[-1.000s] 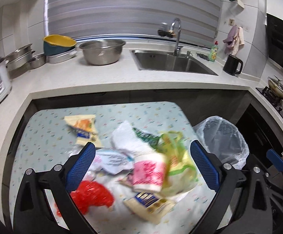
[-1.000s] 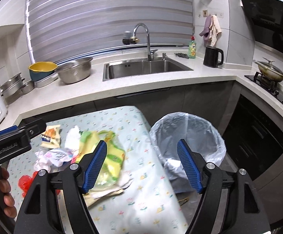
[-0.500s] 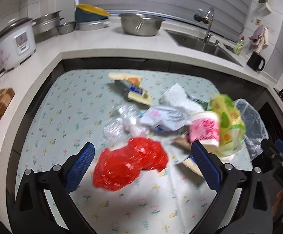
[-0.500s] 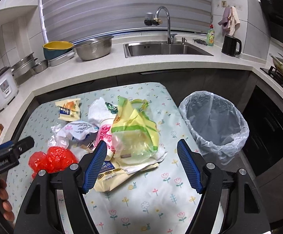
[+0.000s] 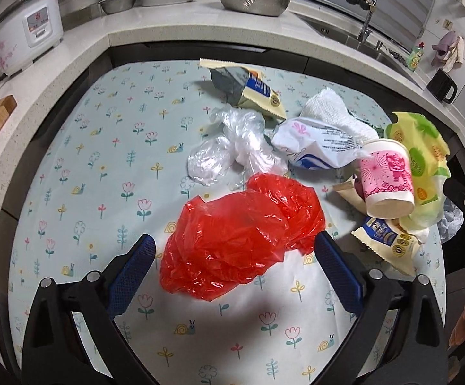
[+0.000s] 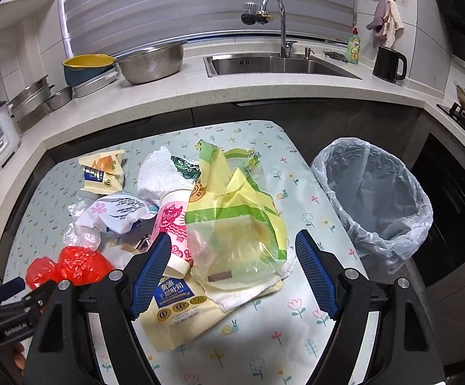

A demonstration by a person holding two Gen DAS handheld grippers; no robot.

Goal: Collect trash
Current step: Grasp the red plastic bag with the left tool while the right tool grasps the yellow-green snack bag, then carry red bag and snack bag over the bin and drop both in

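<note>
**Desk:** What sat nearest the left tool [image 5: 232, 276]?

**Photographer:** A crumpled red plastic bag [image 5: 242, 234], glossy and translucent, lay on the flower-print cloth of the counter [image 5: 81, 166]. It sat just ahead of the tool and between its two blue pads, which stood wide apart and touched nothing.

**Desk:** And the right tool [image 6: 232, 276]?

**Photographer:** Its jaws were opening, with nothing pressed between them. Just beyond its pads lay a yellow-and-green plastic bag [image 6: 242, 218], partly see-through, resting on a white paper towel [image 6: 251, 292]. A pink-printed paper cup [image 6: 174, 227] lay on its side against the bag's left edge, close to the left pad, above a pale yellow wrapper with a blue label [image 6: 174, 304].

**Desk:** What lay further back?

**Photographer:** A crumpled white printed packet [image 5: 315, 147], a wad of clear plastic film [image 5: 232, 150], and, farthest, another yellow wrapper [image 5: 248, 89].

**Desk:** Did the views differ?

**Photographer:** Only the right wrist view showed the bin [image 6: 376, 202], lined with a clear bag, standing off the counter's right edge, and the sink [image 6: 274, 64] beyond. It also caught the left tool at lower left, just beside the red bag. The left wrist view alone showed the red bag whole.
</note>
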